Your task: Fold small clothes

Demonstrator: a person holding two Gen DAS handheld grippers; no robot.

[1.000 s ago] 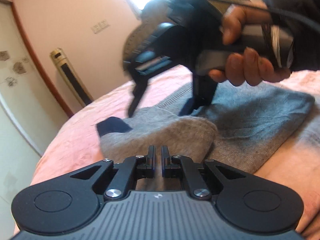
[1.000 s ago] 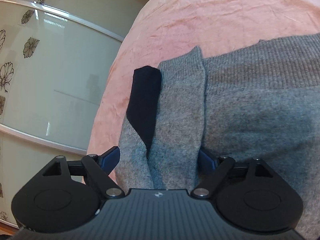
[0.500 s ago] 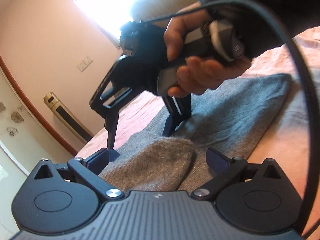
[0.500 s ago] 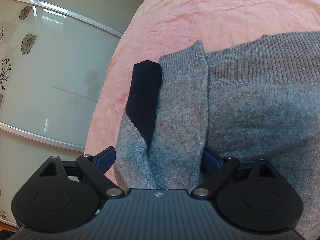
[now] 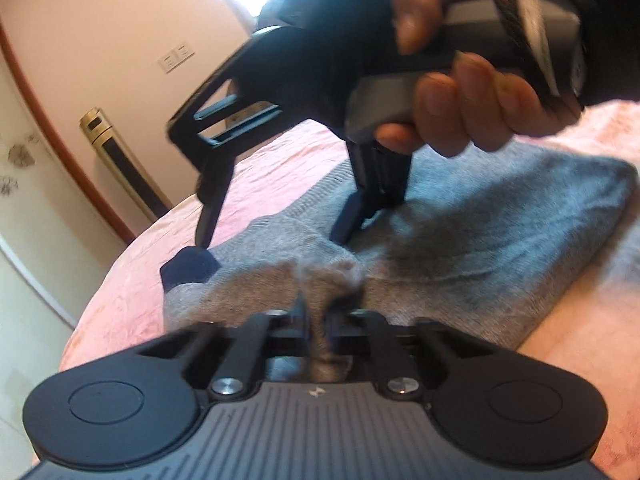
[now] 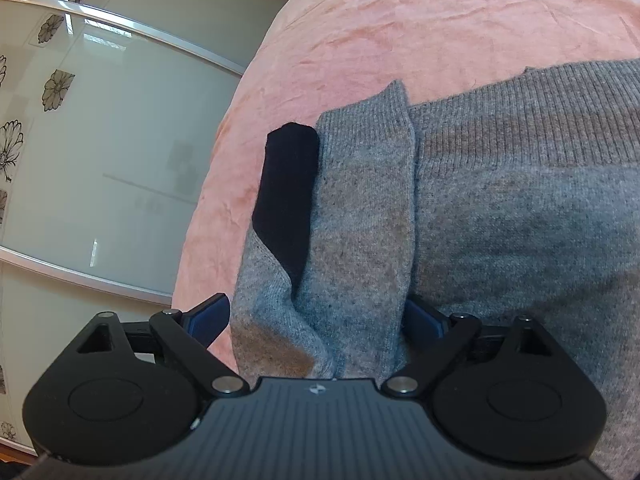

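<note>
Bed with wrinkled pink cover (image 6: 400, 20), filling the upper right of the right wrist view. Directly on it, toward the lower right, lies a grey knitted sweater (image 6: 520, 220); a dark navy cuff (image 6: 288, 188) shows at its left edge.

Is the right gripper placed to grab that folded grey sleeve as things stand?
Probably yes. The right gripper is open with its fingers on either side of the grey sleeve, and nothing lies between. The left gripper is already shut on the sleeve's near end.
</note>
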